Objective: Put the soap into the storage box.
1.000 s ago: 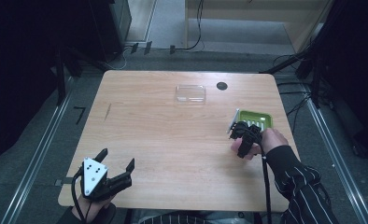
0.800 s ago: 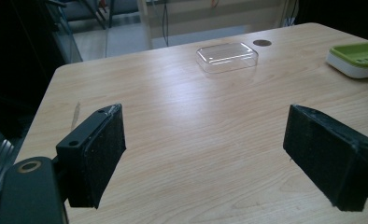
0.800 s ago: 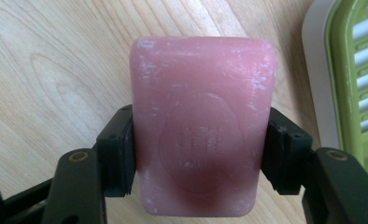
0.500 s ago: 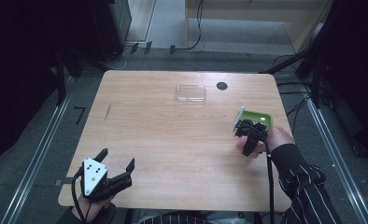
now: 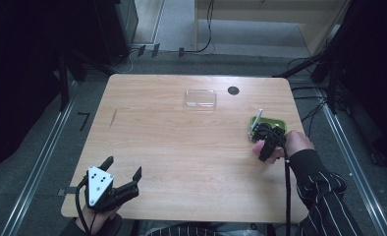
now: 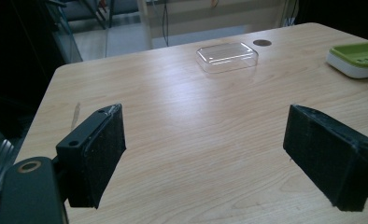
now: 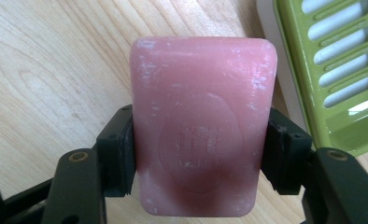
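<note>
Right tool (image 7: 198, 140), now nearer the table edge, clenched on pink soap (image 7: 201, 126), its lower end cut off.

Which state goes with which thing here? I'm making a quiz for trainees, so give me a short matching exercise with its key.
Things:
1. pink soap bar
2. green soap dish
3. clear plastic lid
4. left gripper

States:
a. lies alone near the table's far edge
b. jaws wide apart, nothing between them
c. clamped between the right gripper's jaws
d. empty, slotted, beside the right gripper

Pairs: 1-c, 2-d, 3-a, 4-b
</note>
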{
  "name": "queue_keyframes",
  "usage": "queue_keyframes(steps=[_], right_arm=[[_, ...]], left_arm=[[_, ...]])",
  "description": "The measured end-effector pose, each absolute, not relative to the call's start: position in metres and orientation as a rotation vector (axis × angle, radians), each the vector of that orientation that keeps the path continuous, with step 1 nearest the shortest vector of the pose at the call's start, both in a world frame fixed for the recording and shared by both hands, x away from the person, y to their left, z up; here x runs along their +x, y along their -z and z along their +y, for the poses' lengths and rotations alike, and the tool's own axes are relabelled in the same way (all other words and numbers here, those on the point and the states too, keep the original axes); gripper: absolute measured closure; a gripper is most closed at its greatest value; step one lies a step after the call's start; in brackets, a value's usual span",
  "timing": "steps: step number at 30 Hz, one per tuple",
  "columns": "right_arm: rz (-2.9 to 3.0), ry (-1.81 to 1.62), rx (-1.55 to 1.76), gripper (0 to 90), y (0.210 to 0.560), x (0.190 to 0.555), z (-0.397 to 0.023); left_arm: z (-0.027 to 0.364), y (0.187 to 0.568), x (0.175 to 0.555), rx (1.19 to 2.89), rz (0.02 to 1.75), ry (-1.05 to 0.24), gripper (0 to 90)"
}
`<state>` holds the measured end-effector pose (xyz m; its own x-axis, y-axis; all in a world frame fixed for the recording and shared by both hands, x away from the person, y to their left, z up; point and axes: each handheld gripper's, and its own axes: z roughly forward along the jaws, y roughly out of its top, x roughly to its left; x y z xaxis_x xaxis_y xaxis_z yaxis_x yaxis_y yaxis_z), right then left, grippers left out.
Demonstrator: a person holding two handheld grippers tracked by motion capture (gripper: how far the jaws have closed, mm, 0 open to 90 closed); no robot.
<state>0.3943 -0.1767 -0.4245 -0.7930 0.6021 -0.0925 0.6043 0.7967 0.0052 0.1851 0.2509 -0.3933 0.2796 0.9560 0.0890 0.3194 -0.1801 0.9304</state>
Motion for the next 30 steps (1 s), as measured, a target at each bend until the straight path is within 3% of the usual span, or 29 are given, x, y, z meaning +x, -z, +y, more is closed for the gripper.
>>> queue_keyframes(steps=[30], right_arm=[[2.846, -0.014, 1.037, 38.7, 0.41, 0.409, -0.196]], left_arm=[[0.25, 0.394, 0.186, 1.683, 1.178, -0.922, 13.4]])
